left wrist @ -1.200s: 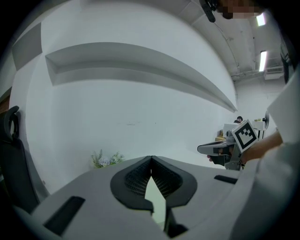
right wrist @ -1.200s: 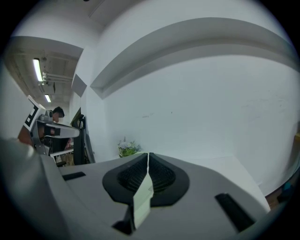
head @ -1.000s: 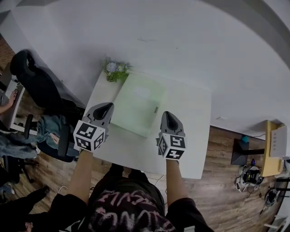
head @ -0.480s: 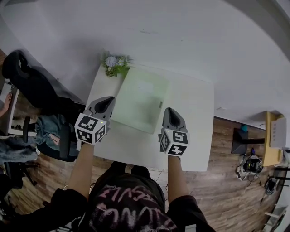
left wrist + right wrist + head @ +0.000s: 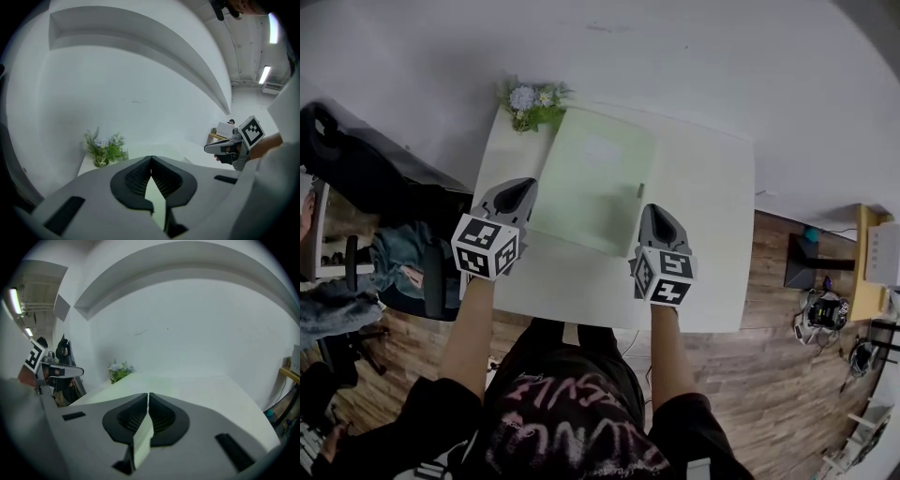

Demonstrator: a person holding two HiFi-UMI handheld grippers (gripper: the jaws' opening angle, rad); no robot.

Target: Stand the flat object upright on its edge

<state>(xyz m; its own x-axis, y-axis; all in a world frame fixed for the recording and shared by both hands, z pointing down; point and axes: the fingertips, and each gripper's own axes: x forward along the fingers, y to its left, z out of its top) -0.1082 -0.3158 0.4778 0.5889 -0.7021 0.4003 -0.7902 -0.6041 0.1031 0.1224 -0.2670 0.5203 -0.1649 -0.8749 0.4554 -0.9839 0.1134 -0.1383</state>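
Centre of the head view: my left gripper (image 5: 517,193) and right gripper (image 5: 652,221), both with jaws pressed together and empty. My forearms reach forward, tips tilted slightly down, flanking the near end of the pale green board (image 5: 592,178), which lies flat on the white table (image 5: 703,234).

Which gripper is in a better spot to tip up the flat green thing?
Right, probably, though it's close. The right gripper has its tip almost against the near right edge of the green flat object; the left gripper sits slightly off the left edge. Both are shut.
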